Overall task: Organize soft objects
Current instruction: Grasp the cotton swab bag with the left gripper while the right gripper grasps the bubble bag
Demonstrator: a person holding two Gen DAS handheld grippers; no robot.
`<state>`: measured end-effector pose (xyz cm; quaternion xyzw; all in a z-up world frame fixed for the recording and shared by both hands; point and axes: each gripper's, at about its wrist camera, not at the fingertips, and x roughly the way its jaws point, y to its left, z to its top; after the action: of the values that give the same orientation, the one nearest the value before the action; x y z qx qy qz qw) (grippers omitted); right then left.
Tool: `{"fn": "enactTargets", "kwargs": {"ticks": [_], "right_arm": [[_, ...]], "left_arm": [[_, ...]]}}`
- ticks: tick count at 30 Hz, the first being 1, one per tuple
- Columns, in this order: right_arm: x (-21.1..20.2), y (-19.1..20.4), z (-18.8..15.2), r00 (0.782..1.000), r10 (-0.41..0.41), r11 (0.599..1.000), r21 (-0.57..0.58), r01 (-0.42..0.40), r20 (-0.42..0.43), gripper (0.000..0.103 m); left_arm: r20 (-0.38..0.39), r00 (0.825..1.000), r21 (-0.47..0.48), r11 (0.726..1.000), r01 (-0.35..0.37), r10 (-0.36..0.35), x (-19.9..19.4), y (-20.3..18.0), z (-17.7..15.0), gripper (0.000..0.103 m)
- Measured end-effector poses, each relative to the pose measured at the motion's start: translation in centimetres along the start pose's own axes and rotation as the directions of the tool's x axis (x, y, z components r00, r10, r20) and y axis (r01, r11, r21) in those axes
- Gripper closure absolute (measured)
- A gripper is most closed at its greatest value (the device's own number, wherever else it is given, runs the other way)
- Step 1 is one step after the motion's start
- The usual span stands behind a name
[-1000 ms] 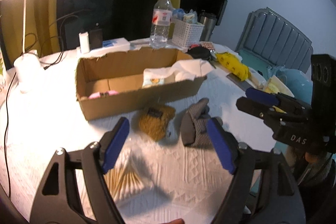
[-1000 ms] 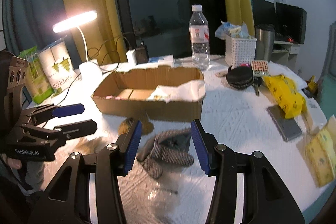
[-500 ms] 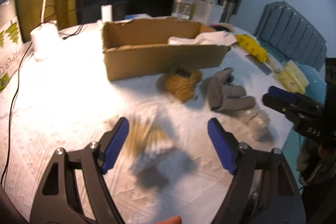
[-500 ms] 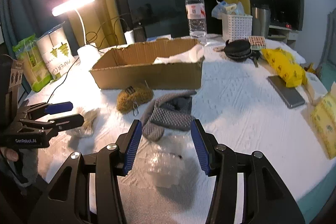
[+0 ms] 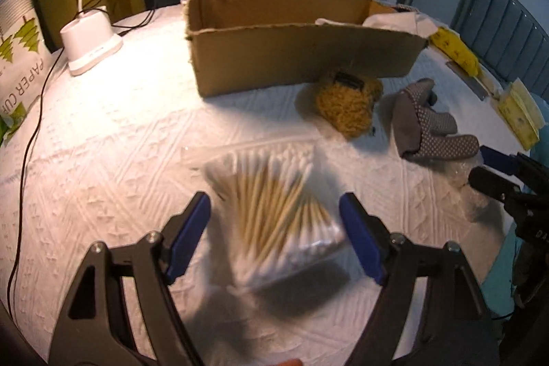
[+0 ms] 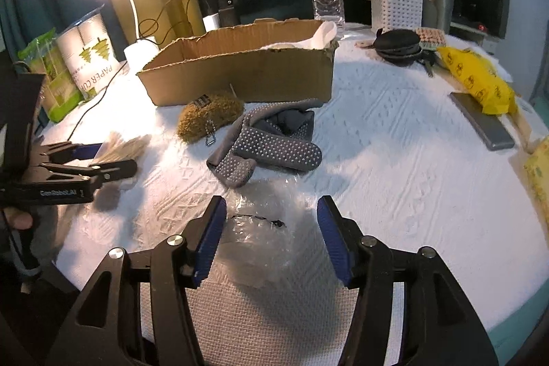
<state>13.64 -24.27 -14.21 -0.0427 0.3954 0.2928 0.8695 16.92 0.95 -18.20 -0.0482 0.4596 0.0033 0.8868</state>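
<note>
right tool (image 6: 271, 235) agape | astride bubble wrap (image 6: 260, 228) | socks (image 6: 267, 143) beyond

A clear bag of swabs (image 5: 274, 198) with tan sticks and white tips lies flat on the white counter (image 5: 120, 143). Beyond it a fuzzy brown pouch (image 5: 346, 103) sits just in front of the open cardboard box (image 5: 295, 54), which holds white cloth (image 5: 391, 21) at one end. Beside the pouch lie crumpled grey socks (image 6: 267, 139) with white grip dots. Near them sits a wad of bubble wrap (image 6: 260, 228)
</note>
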Motion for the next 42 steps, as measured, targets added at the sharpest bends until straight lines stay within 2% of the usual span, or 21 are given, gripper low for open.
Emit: {"fn": "enactTargets", "kwargs": {"ticks": [2,5,7,9,18,25,33,42], "right_arm": [[0.4,-0.1,-0.1,0.999,0.037,0.999,0.003,-0.037,-0.020,0.045],[0.7,0.0,-0.2,0.997,0.067,0.998,0.007,-0.067,-0.025,0.046],[0.7,-0.3,-0.1,0.995,0.095,0.995,0.019,-0.094,-0.023,0.055],[0.6,-0.5,0.1,0.996,0.092,0.995,0.026,-0.091,-0.015,0.058],[-1.4,-2.5,1.3,0.998,0.044,0.998,0.044,-0.046,0.053,0.060],[-2.5,-3.5,2.8,0.995,0.036,0.998,0.043,-0.041,0.098,0.060],[-3.4,-4.7,4.8,0.987,0.044,0.998,0.028,-0.049,0.155,0.060],[-3.4,-6.3,6.5,0.979,0.056,0.998,0.026,-0.063,0.198,0.059]], "left_arm": [[0.002,1.000,0.013,1.000,-0.005,0.005,0.2,-0.3,0.1,0.026],[0.007,1.000,0.036,0.999,-0.001,0.001,0.2,-0.8,0.2,0.043],[0.004,1.000,0.041,0.999,0.020,-0.020,0.0,-1.0,0.4,0.050],[0.000,0.999,0.048,0.998,0.042,-0.042,-0.2,-1.4,0.6,0.053],[0.063,0.995,0.075,0.994,0.074,-0.078,-2.3,-3.0,1.9,0.054],[0.108,0.990,0.085,0.993,0.080,-0.089,-3.7,-3.8,3.6,0.054],[0.165,0.983,0.091,0.993,0.071,-0.085,-4.8,-4.4,6.1,0.054],[0.229,0.972,0.122,0.992,0.024,-0.052,-4.7,-6.4,9.7,0.054]]}}
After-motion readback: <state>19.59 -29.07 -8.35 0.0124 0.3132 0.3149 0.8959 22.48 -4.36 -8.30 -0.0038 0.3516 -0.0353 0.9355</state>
